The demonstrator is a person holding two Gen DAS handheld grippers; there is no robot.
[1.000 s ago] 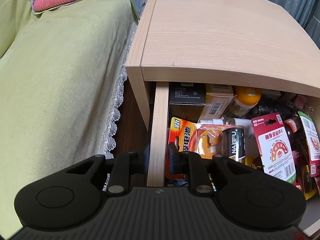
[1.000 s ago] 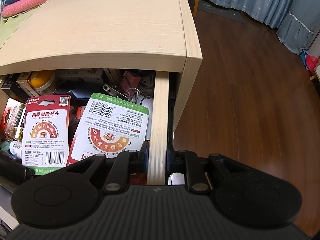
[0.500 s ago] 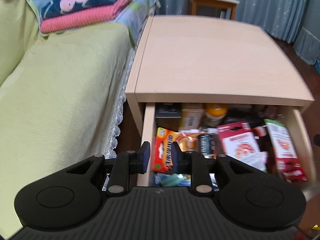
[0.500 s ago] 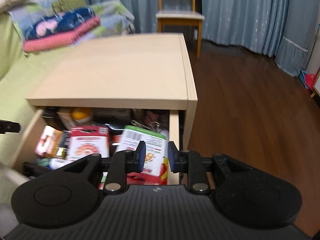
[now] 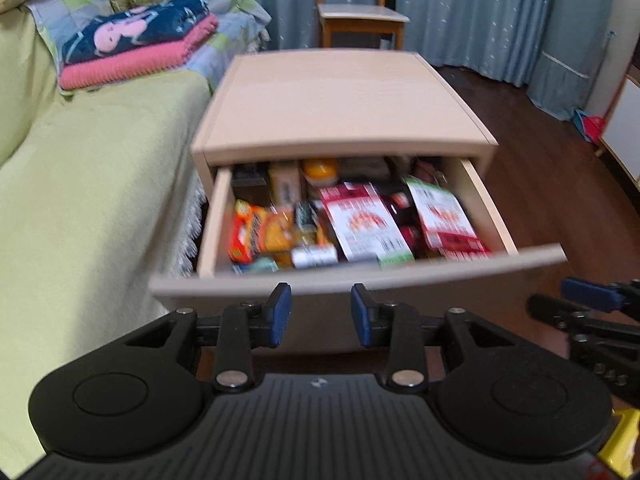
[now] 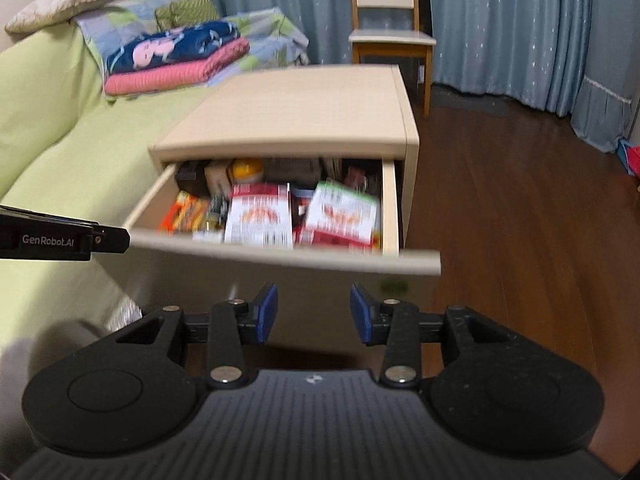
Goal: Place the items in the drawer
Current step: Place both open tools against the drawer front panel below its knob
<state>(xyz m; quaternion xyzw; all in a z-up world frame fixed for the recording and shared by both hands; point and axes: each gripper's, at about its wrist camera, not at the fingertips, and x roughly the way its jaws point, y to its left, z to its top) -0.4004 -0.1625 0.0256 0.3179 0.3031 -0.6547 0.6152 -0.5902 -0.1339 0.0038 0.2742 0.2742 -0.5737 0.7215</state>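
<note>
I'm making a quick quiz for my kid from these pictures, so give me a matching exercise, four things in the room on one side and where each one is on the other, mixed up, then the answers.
Things:
1. folded pink blanket
2. wooden chair
3. orange-capped bottle
4. left gripper

Places:
A. at the back of the open drawer
B. by the blue curtains
C. open, just in front of the drawer's front panel
D. on the green-covered sofa

Pairs: 1-D, 2-B, 3-A, 4-C
</note>
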